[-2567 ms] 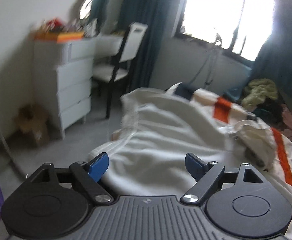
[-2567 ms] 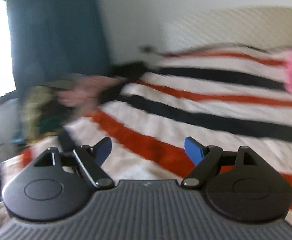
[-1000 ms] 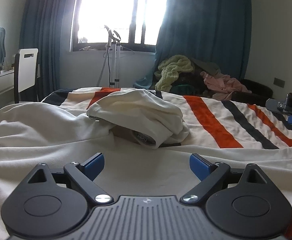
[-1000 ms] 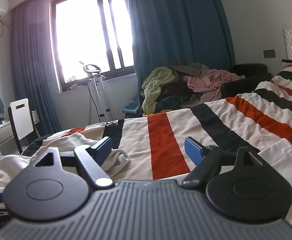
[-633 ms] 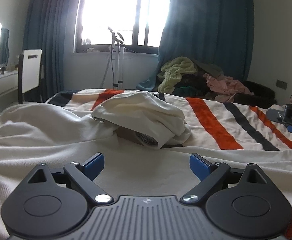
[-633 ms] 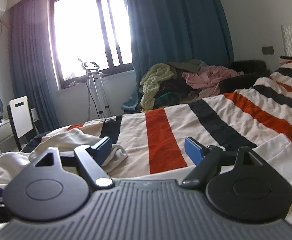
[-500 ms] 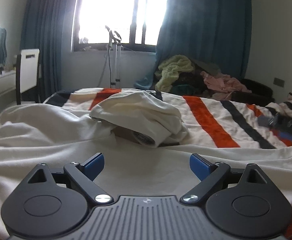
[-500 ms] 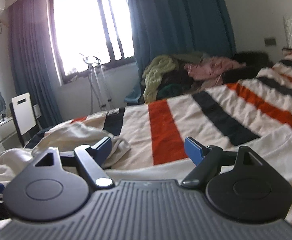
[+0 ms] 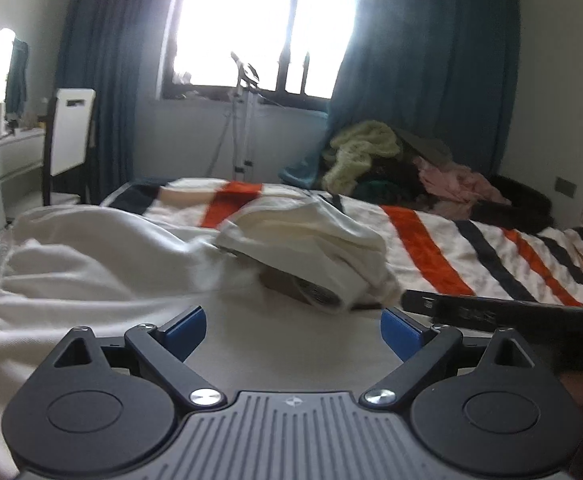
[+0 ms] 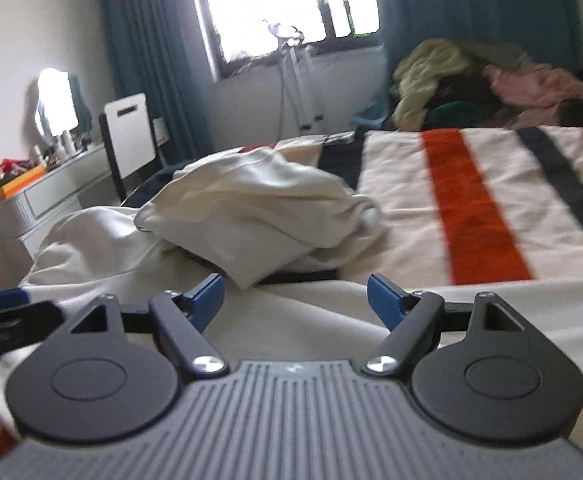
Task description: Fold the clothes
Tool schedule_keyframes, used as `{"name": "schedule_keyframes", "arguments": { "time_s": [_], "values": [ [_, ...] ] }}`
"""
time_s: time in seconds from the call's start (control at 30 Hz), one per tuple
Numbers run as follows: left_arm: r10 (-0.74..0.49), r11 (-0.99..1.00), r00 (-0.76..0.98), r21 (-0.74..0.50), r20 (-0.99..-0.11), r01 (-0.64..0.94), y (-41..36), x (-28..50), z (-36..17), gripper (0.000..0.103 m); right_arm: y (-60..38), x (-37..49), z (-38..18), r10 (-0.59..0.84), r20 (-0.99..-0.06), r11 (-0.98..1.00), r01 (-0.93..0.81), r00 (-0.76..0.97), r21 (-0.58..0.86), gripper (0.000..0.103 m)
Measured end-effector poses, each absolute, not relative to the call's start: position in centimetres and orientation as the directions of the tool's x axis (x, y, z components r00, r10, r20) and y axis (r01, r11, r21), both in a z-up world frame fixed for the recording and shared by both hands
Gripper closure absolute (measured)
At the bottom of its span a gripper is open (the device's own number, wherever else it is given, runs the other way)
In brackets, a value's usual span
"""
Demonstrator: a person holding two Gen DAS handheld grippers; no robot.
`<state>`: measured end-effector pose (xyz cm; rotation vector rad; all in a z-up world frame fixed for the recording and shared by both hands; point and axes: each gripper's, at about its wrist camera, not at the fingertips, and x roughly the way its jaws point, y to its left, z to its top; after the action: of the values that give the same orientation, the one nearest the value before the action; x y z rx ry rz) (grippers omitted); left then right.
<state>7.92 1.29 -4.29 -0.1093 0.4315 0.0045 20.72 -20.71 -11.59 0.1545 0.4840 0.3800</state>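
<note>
I am lining up over the flat cream cotton garment (image 9: 283, 344) spread nearest me on the striped orange, black and cream bedspread (image 10: 471, 200); I should pinch one edge cleanly. My left gripper (image 9: 293, 326) and right gripper (image 10: 295, 294) are gaping wide, holding nothing. Beyond the garment, a crumpled cream bundle (image 10: 259, 208) is lying.

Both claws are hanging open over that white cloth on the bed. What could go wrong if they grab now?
The left gripper and right gripper sit close together, so they could bump. The cream garment is bunched over the spread white cloth; a pinch might catch both layers. It also partly hides a dark object that could get dragged along.
</note>
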Motion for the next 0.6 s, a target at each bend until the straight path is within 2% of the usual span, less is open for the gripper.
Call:
{"name": "schedule_keyframes", "arguments": {
  "time_s": [0.1,0.17,0.3,0.37,0.4,0.43,0.5,0.6],
  "values": [
    [0.013,0.986,0.912,-0.146,-0.411,-0.08,3.5,8.4,-4.6,0.008,-17.1,23.2,-11.2,0.44,-0.406,0.898,-0.383,0.801,0.218,0.022],
    [0.041,0.975,0.911,-0.183,-0.411,-0.127,5.0,8.7,-4.9,0.008,-14.0,24.6,-11.2,0.46,-0.412,0.885,-0.442,0.786,0.146,0.022],
    [0.093,0.938,0.901,-0.267,-0.423,-0.222,7.8,9.5,-5.7,0.008,-8.8,27.7,-12.7,0.436,-0.492,0.87,-0.493,0.753,0.016,0.023],
    [0.105,0.919,0.892,-0.3,-0.44,-0.257,8.9,9.8,-6.1,0.008,-7.6,28.9,-13.1,0.397,-0.504,0.881,-0.472,0.767,-0.024,0.033],
    [0.111,0.91,0.887,-0.314,-0.448,-0.272,9.3,9.8,-6.3,0.008,-7.7,29.5,-12.8,0.393,-0.496,0.889,-0.458,0.775,-0.011,0.045],
    [0.111,0.902,0.885,-0.328,-0.453,-0.281,9.6,9.9,-6.5,0.008,-8.1,30.0,-12.4,0.385,-0.485,0.901,-0.434,0.785,0.012,0.067],
    [0.103,0.896,0.884,-0.344,-0.456,-0.281,9.9,9.8,-6.6,0.008,-9.2,31.1,-11.2,0.356,-0.463,0.926,-0.371,0.811,0.062,0.089],
    [0.107,0.901,0.885,-0.332,-0.452,-0.278,9.6,9.9,-6.6,0.008,-12.3,32.1,-8.8,0.314,-0.407,0.95,-0.281,0.858,0.14,0.094]
  ]
}}
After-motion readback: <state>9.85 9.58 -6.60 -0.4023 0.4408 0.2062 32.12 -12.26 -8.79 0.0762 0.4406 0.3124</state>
